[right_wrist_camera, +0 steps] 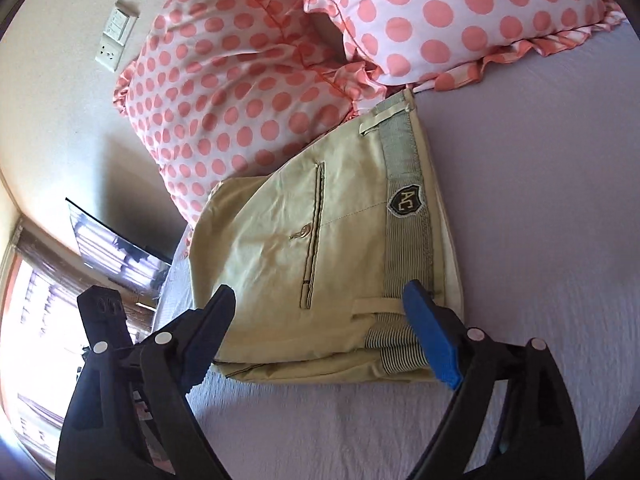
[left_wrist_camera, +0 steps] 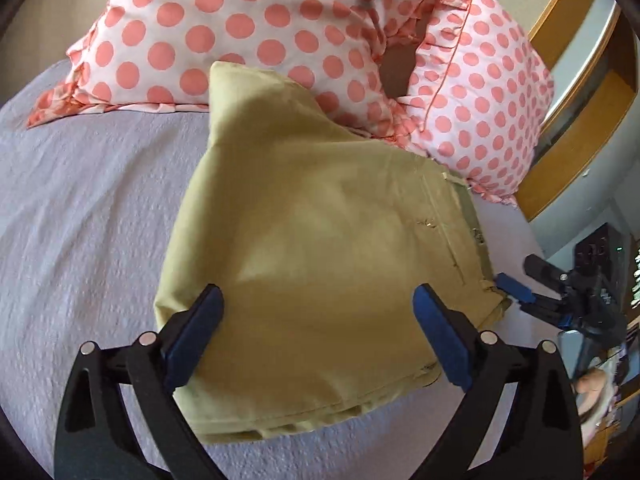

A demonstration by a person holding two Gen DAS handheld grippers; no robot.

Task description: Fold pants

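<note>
A shield patch (right_wrist_camera: 405, 201) reading "AC" sat on the striped waistband (right_wrist_camera: 404, 248) of the khaki pants (right_wrist_camera: 320, 248). They lay folded on the lavender bed (right_wrist_camera: 540, 240) against the polka-dot pillows (right_wrist_camera: 248, 92). Both the left claw (left_wrist_camera: 316, 332) and right claw (right_wrist_camera: 320, 328) gaped wide, gripping nothing.

The folded pants (left_wrist_camera: 320, 248) lie on the bed (left_wrist_camera: 80, 208), their far end touching two pillows (left_wrist_camera: 248, 28) that lean side by side behind them. The left tool (left_wrist_camera: 316, 300) hangs over the near edge of the pants; the right tool (right_wrist_camera: 320, 300) is at the waistband corner (right_wrist_camera: 404, 216).
</note>
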